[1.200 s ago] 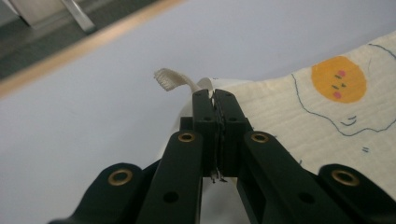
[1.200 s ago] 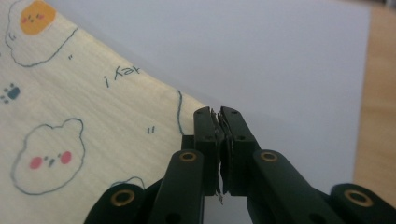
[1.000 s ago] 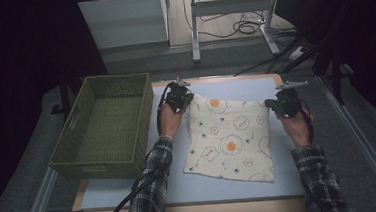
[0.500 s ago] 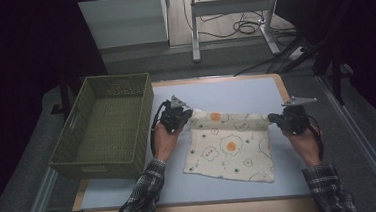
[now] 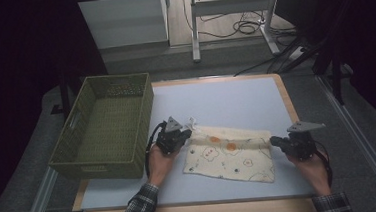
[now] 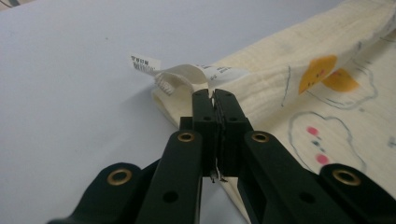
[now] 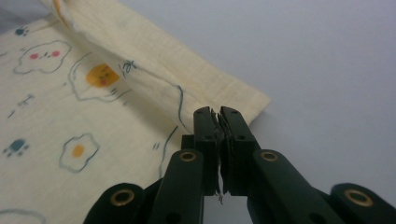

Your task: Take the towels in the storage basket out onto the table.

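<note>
basket: left of cloth, empty | left gripper: clamped on cloth's far-left corner | cloth: far edge carried over the near part, so a fold is formed | right gripper: clamped on far-right corner

Plaid sleeves, black brass-riveted tools

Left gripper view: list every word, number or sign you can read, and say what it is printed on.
White tag sewn at the cloth's corner: dark print at its end and along its strip, too small and blurred to read.
Cloth: drawn eggs and clouds, no words.
Nothing else carries text.
</note>
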`<state>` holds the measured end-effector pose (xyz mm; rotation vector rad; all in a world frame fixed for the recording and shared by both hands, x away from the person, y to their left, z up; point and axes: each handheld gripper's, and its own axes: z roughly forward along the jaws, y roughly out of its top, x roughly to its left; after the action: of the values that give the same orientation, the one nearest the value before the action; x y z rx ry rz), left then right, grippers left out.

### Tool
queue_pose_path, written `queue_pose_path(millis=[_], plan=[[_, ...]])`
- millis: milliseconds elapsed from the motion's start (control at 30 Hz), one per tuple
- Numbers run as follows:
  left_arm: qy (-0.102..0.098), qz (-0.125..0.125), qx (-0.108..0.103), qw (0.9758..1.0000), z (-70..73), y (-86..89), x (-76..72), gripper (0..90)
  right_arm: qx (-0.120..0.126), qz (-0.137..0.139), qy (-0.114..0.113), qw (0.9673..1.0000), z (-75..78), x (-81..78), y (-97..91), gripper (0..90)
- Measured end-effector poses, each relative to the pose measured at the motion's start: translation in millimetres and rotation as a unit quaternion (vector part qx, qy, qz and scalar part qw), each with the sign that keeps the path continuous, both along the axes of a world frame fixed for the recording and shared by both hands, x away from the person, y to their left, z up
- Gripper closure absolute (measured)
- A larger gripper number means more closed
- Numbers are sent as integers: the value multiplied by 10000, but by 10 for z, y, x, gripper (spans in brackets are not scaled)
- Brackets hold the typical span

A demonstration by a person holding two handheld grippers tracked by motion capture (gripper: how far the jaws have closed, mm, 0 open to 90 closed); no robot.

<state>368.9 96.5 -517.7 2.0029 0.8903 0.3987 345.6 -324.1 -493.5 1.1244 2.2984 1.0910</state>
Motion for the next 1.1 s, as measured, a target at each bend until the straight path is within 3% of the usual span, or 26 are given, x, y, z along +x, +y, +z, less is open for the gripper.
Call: queue_pose_path(millis=[167, 433, 633, 967, 1000, 1033, 1067, 1100], plan=[[51, -103, -176, 9998, -40, 76, -240, 885, 90, 167, -132, 9997, -9, -275, -26, 861], [-2, -186, -236, 9995, -79, 146, -532, 883, 93, 354, -162, 9992, -19, -567, 4, 861], [51, -280, -125, 9995, -127, 170, -674, 879, 78, 484, -47, 9988, -87, -719, 24, 860], [225, -454, -202, 9985, -228, 196, -826, 875, 141, 601, 38, 9981, -154, -908, 23, 854], [225, -454, -202, 9985, -228, 196, -826, 866, 141, 601, 38, 9981, -154, -908, 23, 854], [376, -502, -219, 9978, -243, 215, -846, 822, 181, 637, 132, 9977, -182, -932, 18, 822], [376, -502, -219, 9978, -243, 215, -846, 758, 181, 637, 132, 9977, -182, -932, 18, 822], [381, -418, -255, 9981, -245, 256, -880, 713, 212, 654, 201, 9974, -198, -950, 5, 747]])
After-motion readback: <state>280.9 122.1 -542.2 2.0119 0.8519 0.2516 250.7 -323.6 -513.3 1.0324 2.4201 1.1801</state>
